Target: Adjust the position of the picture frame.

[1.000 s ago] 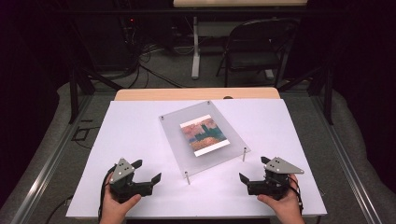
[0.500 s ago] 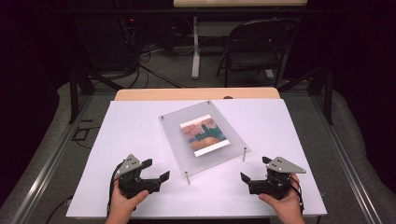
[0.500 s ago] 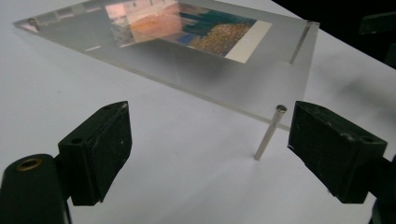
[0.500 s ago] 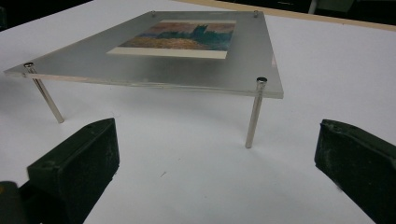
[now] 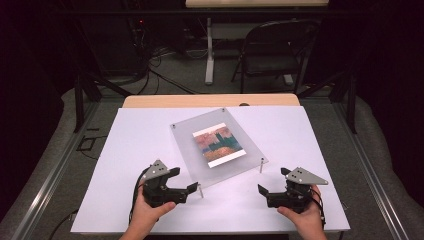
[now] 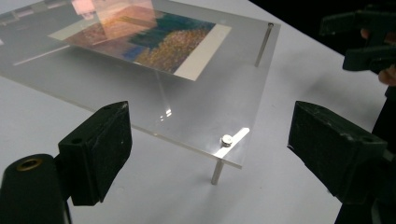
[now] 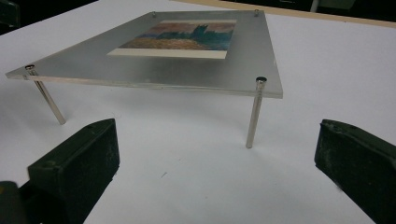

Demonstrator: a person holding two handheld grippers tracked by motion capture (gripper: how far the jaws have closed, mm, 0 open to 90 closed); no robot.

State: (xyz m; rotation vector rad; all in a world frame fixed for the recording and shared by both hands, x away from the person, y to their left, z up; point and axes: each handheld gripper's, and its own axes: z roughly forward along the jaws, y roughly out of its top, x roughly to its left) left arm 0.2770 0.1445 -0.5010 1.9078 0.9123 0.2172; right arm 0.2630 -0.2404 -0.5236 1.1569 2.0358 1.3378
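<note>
Now your left gripper sits lower left, jaws spread, just beside the acrylic plate (mid-frame, on thin posts); your right gripper, lower right, gapes too.

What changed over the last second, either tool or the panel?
The left tool moved forward and to the right, toward the near-left corner post of the clear panel, and its jaws now stand open just short of that post. Nothing was grasped or let go. The right tool stayed about where it was, jaws open, and the panel with its picture did not shift.
</note>
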